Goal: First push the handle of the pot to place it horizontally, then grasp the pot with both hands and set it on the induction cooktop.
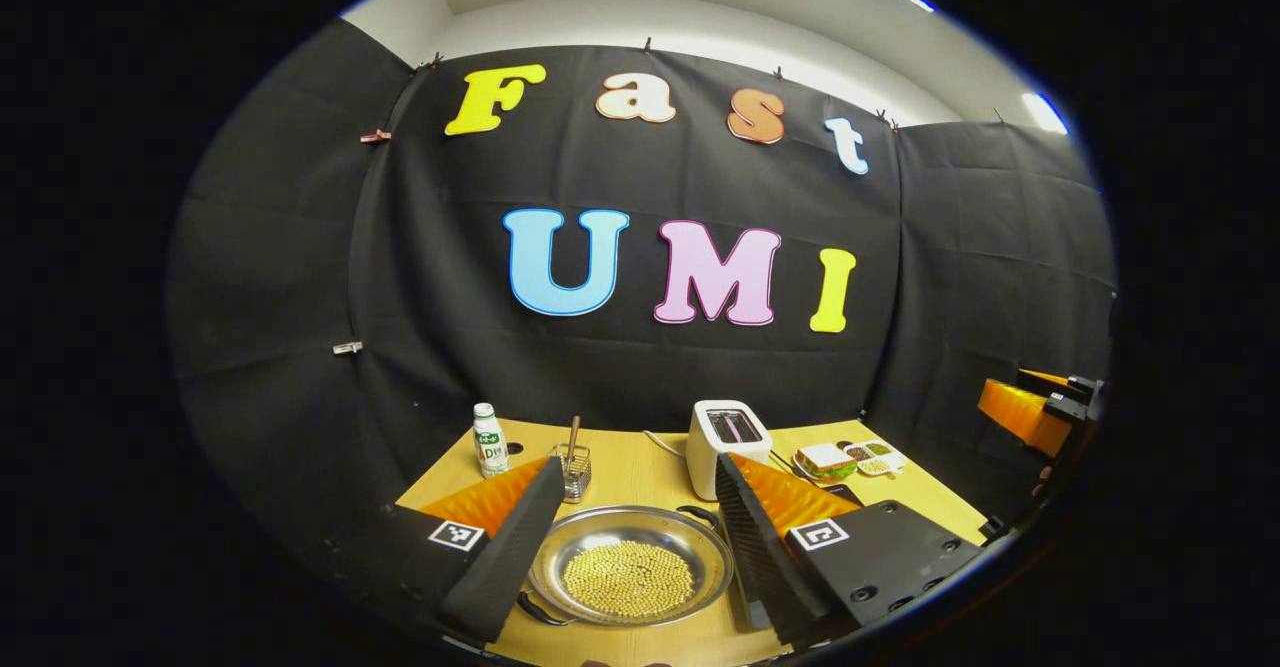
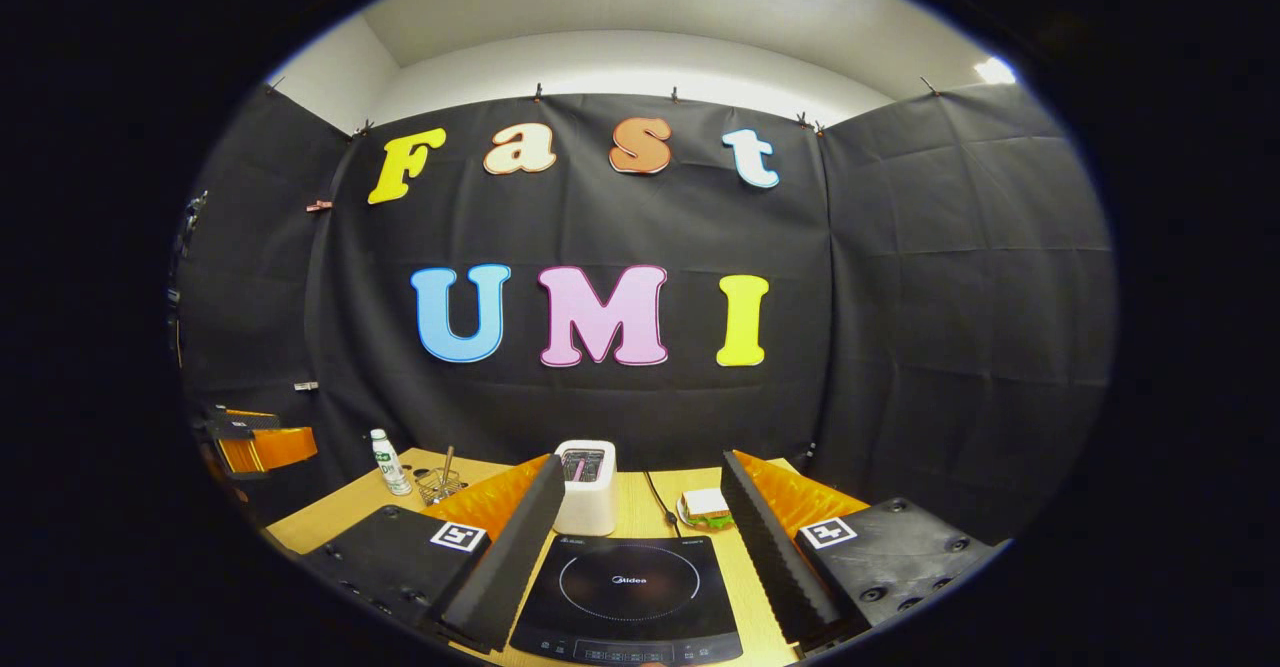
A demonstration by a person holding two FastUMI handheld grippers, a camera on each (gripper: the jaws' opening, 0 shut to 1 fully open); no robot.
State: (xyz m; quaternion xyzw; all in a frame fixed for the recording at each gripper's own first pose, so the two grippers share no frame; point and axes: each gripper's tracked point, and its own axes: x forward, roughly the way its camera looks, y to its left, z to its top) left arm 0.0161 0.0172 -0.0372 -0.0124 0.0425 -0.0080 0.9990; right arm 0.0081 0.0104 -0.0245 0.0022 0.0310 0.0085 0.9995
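Note:
A shallow steel pot (image 1: pixel 630 572) holding yellow beads sits on the wooden table (image 1: pixel 640 477), low in the left gripper view. One black handle (image 1: pixel 700 515) points to the back right, the other (image 1: pixel 540 609) to the front left, so the handles lie on a diagonal. My left gripper (image 1: pixel 636 469) is open and hangs above the pot with a finger on each side, touching nothing. The black induction cooktop (image 2: pixel 628 587) lies under my right gripper (image 2: pixel 640 462), which is open with nothing between its fingers. The right gripper (image 1: pixel 1040 407) also shows at the right edge.
Behind the pot stand a white toaster (image 1: pixel 728 442), a wire basket (image 1: pixel 573 467) with a stick in it and a small bottle (image 1: pixel 489 440). A sandwich plate (image 1: pixel 825 460) and small dishes (image 1: pixel 875 457) lie at the back right. The toaster (image 2: pixel 588 487) stands just behind the cooktop.

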